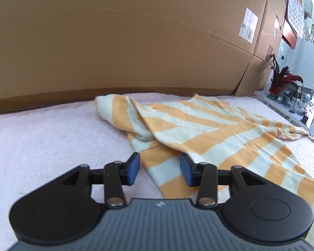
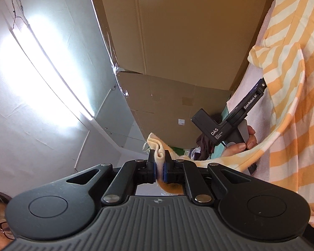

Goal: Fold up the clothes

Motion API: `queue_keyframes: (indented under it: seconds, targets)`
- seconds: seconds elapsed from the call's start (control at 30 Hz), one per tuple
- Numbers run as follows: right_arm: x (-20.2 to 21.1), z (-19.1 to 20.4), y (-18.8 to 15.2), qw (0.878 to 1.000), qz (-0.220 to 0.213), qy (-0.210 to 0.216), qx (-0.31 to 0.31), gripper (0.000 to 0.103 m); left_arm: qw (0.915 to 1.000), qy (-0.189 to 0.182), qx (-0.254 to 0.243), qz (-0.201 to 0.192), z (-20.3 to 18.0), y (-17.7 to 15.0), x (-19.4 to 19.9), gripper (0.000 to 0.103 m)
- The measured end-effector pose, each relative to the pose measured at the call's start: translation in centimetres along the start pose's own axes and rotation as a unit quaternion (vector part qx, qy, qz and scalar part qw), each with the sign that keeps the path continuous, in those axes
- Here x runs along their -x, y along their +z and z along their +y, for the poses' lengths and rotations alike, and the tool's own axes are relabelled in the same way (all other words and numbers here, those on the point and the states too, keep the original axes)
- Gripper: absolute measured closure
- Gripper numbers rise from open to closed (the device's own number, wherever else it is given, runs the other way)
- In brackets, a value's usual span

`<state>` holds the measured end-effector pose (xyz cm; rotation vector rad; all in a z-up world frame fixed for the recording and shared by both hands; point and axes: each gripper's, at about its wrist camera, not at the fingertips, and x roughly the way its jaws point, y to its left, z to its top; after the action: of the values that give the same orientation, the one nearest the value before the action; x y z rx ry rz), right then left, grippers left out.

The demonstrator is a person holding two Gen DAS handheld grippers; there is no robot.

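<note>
Directly ahead in the left wrist view, one wall of brown corrugated cardboard (image 1: pixel 136 41) is standing along the far edge of the counter (image 1: pixel 41 138), which is lying under a pale pink, nubby towel-like cover. One white shipping label (image 1: pixel 248 25) is sitting on the cardboard at right. Beyond the counter's right end, a white shelf (image 1: pixel 282 108) is carrying a red feathery ornament (image 1: pixel 284 79) and small clutter too blurred to name. One orange-and-cream striped garment (image 1: pixel 209 129), soft knit and rumpled, is lying spread across the counter from centre to right, with a sleeve-like flap bunching at its far left. The left gripper (image 1: pixel 160 170) is hovering over the garment's near edge, its two blue-padded fingers (image 1: pixel 134 168) standing partly apart and pressing on nothing.

Next, in the right wrist view, the right gripper (image 2: pixel 160 168) is pointing upward, its fingers nearly closed and pinching a rolled cream fold of the same garment (image 2: pixel 293 83), which is draping away to the right and covering much of that side. A hand (image 2: pixel 238 146) is gripping the other black handset, partly behind the cloth. One long ceiling light (image 2: pixel 52 73) is glaring at left, beside the cardboard (image 2: pixel 188 31).
</note>
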<state>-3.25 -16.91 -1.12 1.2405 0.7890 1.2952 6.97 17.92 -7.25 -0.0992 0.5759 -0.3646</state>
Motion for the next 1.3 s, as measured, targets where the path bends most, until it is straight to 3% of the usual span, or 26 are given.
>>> queue_keyframes:
  seconds: [0.13, 0.23, 0.7, 0.87, 0.97, 1.07, 1.13, 1.2, 1.27, 1.3]
  targets:
    - [-0.8, -0.5, -0.9, 0.999, 0.039, 0.013, 0.012, 0.095, 0.9998, -0.003, 0.015, -0.010, 0.4, -0.6, 1.2, 0.058]
    - [-0.6, -1.3, -1.9, 0.997, 0.072, -0.004, 0.025, 0.094, 0.9997, -0.007, 0.021, -0.013, 0.5, -0.9, 1.8, 0.052]
    - [2.5, -4.0, -5.1, 0.984, 0.137, -0.074, 0.085, 0.092, 0.9993, 0.003, 0.012, -0.035, -0.5, -2.1, 4.2, 0.051]
    - [2.9, -5.4, -5.7, 0.969, 0.158, -0.144, 0.122, 0.091, 0.9990, -0.024, 0.016, -0.034, -1.6, -3.6, 6.5, 0.051]
    - [2.1, -5.7, -6.1, 0.955, 0.181, -0.183, 0.148, 0.082, 0.9982, -0.034, 0.039, -0.030, -1.4, -4.5, 7.3, 0.049]
    - [1.2, -4.8, -6.4, 0.942, 0.202, -0.188, 0.189, 0.079, 0.9970, -0.034, 0.060, -0.036, -0.9, -4.9, 7.8, 0.047]
    - [1.4, -3.6, -5.8, 0.950, 0.193, -0.141, 0.203, 0.079, 0.9960, -0.037, 0.071, -0.039, -0.6, -4.9, 7.9, 0.046]
    - [1.9, -2.4, -4.5, 0.962, 0.157, -0.085, 0.207, 0.077, 0.9957, -0.038, 0.075, -0.037, -0.5, -4.9, 7.8, 0.046]
    - [2.2, -1.9, -3.0, 0.967, 0.103, -0.068, 0.224, 0.072, 0.9966, -0.040, 0.063, -0.035, -0.9, -4.9, 7.7, 0.046]
    - [1.9, -1.7, -2.2, 0.962, 0.076, -0.094, 0.244, 0.070, 0.9972, -0.042, 0.052, -0.034, -1.3, -4.9, 7.7, 0.046]
